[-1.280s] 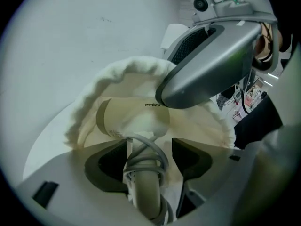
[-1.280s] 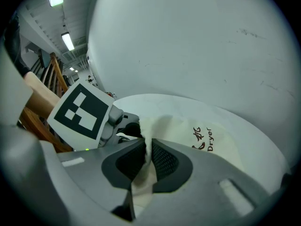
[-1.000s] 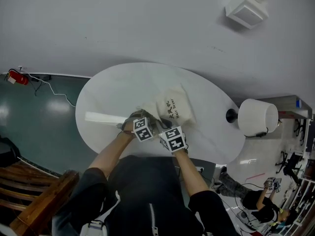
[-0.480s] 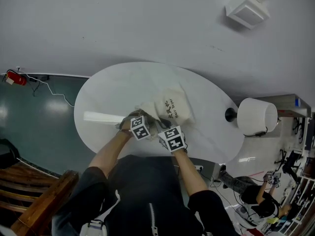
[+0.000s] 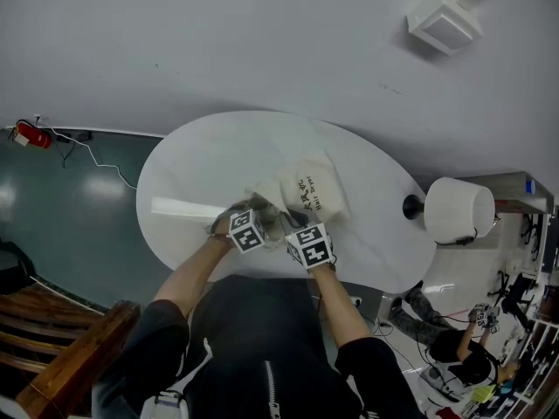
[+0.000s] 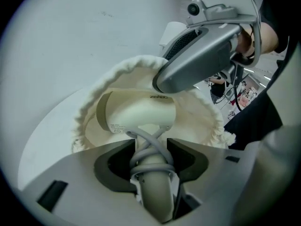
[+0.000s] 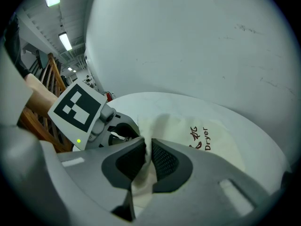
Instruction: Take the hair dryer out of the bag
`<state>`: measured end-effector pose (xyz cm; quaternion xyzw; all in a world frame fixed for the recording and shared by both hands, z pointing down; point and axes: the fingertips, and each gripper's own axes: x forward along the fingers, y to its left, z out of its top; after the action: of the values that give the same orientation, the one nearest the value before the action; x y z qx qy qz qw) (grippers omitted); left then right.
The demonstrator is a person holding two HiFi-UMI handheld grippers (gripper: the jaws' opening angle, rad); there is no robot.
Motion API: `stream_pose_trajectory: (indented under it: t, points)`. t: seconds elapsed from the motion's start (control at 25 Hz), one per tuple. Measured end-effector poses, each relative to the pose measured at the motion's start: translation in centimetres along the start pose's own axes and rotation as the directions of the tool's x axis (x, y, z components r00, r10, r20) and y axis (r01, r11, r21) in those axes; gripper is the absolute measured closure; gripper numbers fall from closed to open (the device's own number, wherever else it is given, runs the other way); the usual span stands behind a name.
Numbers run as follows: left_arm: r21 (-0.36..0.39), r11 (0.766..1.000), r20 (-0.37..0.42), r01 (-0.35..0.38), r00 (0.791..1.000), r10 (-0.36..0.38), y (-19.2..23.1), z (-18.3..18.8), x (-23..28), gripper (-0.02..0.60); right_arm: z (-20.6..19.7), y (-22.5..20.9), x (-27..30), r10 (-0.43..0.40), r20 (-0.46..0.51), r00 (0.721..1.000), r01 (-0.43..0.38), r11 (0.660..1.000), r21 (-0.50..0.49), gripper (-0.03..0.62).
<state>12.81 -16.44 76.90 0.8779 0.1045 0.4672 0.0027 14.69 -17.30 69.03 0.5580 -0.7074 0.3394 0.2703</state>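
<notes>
Left gripper: jaws just now closing around the cord-wrapped handle of the dryer, apparently pressing on it, though contact is hard to confirm from this angle. Dryer body at 12 o'clock of those jaws, lying inside the open mouth of the bag. Right gripper: clamped tight on a fold of the bag's rim. In head view, bag on table, at 1 o'clock from left gripper, mouth facing 7 o'clock.
</notes>
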Motion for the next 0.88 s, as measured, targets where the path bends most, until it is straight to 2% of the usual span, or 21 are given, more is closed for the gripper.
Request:
stream_pose_trajectory:
  t: [0.88]
  points:
    - [-0.067, 0.997, 0.035, -0.047, 0.998, 0.049, -1.5, -3.7, -5.4, 0.365, 0.4, 0.1, 0.6, -0.021, 0.004, 1.0, 0.021, 1.0, -0.001, 0.565]
